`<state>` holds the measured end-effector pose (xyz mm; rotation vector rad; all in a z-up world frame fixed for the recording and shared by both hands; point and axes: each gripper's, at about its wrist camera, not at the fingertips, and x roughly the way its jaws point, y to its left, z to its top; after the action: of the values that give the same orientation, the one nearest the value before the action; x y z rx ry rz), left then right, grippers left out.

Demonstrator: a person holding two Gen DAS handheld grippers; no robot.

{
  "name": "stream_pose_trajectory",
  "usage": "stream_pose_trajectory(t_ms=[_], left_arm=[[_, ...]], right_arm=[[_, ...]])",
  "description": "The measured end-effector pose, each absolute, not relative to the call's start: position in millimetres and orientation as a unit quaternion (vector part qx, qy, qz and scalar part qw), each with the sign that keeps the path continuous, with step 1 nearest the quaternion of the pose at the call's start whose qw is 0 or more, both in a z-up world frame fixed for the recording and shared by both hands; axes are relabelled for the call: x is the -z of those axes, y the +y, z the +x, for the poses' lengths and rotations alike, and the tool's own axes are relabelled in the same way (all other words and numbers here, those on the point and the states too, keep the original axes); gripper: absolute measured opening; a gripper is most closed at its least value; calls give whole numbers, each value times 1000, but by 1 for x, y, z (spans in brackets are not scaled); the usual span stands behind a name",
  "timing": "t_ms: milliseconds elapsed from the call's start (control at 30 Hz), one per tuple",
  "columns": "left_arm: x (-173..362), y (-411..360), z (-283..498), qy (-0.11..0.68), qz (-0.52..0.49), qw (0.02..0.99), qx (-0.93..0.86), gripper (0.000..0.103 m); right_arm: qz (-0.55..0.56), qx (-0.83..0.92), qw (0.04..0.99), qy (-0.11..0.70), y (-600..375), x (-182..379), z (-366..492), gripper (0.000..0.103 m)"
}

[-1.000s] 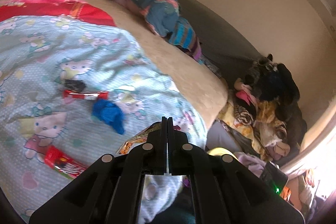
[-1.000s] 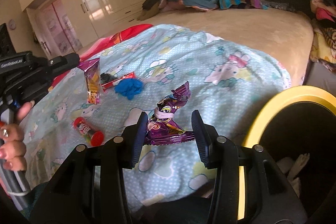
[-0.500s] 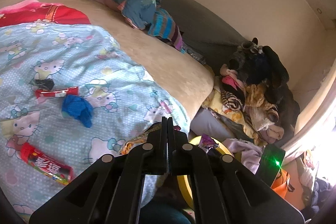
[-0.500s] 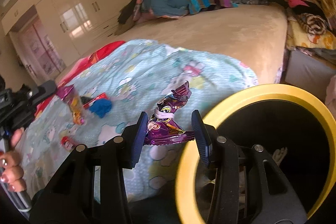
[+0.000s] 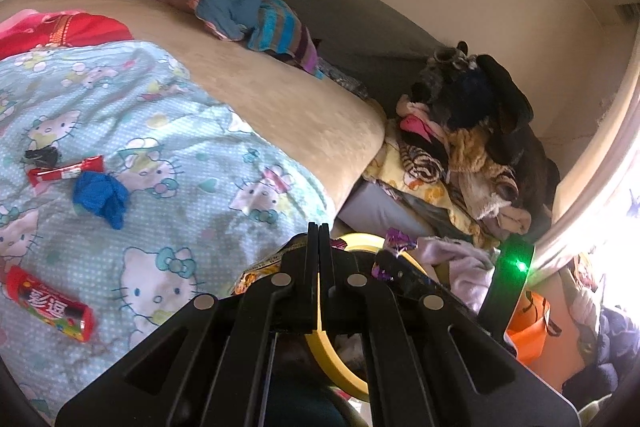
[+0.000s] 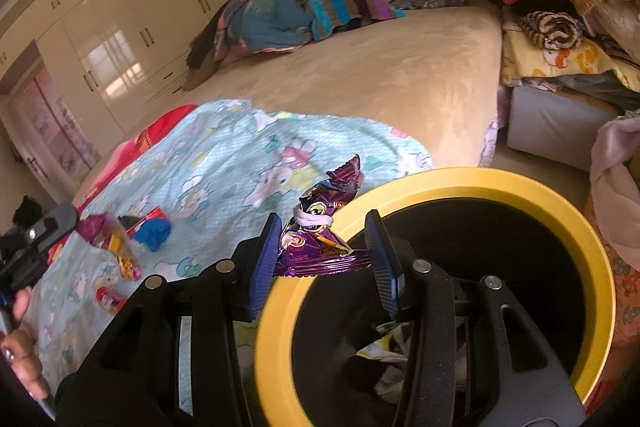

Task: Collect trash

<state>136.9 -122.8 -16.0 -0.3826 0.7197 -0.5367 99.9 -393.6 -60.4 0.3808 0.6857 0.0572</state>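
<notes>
My right gripper [image 6: 322,249] is shut on a crumpled purple snack wrapper [image 6: 320,227] and holds it over the near rim of a yellow-rimmed black trash bin [image 6: 520,195]. My left gripper [image 5: 319,239] is shut on an orange and pink snack packet [image 5: 260,269], which also shows in the right wrist view [image 6: 116,243]. It hangs over the bed edge beside the bin [image 5: 320,355]. On the Hello Kitty blanket [image 5: 160,147] lie a red candy tube [image 5: 50,303], a red wrapper [image 5: 64,171], a blue crumpled piece [image 5: 100,199] and a small black scrap [image 5: 42,157].
A beige mattress [image 6: 380,67] carries a heap of coloured clothes [image 6: 288,15] at its far side. A pile of clothes and dark plush toys [image 5: 472,147] stands right of the bed. An orange bag [image 5: 532,327] sits by the bright window. White wardrobes [image 6: 100,27] line the far wall.
My right gripper has carried the purple wrapper from above the blanket to over the bin. My left gripper has moved right with its packet, towards the bed edge and bin.
</notes>
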Motion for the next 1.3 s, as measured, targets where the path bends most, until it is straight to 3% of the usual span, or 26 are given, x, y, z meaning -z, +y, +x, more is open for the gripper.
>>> stream_pose_trajectory(t_ms=[1067, 1200, 1233, 1300], left_arm=[[60, -252, 114, 407, -86, 834, 364, 1], [71, -263, 116, 420, -95, 819, 380, 1], [75, -263, 118, 426, -96, 816, 378, 6], [80, -261, 119, 432, -92, 818, 368, 38]], right_arm=[[233, -4, 898, 373, -500, 65, 103, 38], [243, -32, 889, 386, -502, 69, 104, 43], [247, -32, 888, 386, -503, 69, 104, 47], [251, -27, 886, 388, -504, 71, 104, 52]])
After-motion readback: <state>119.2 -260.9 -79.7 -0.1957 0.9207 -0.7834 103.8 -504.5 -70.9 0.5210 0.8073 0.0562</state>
